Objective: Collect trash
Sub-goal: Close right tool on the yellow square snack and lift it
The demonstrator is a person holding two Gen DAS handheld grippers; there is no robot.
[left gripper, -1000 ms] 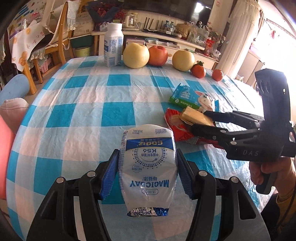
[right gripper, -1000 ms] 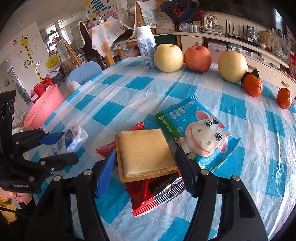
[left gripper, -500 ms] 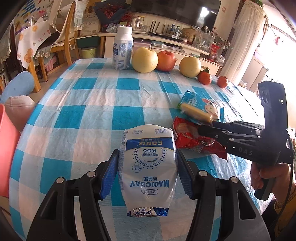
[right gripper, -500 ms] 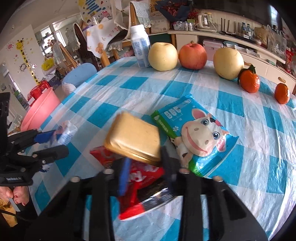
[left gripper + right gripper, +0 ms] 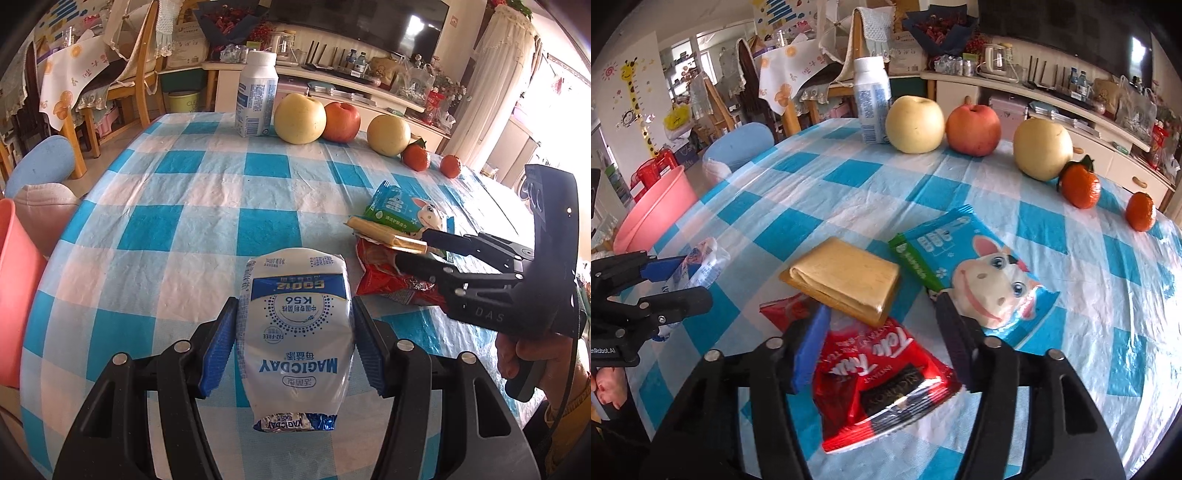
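Left hand-held gripper [image 5: 293, 338] stayed clamped on the pouch [image 5: 293, 321] above the tabletop [image 5: 177, 229]. Right hand-held gripper [image 5: 882, 343] was opening, empty, over the red wrapper [image 5: 882, 384]; next it likely needed lowering to pinch it.

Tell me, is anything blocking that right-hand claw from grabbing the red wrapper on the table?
Partly. A tan folded packet lies on the far end of the red wrapper. The near end is bare and already sits between the opening fingers of the right gripper, so nothing visible blocks a grab there.
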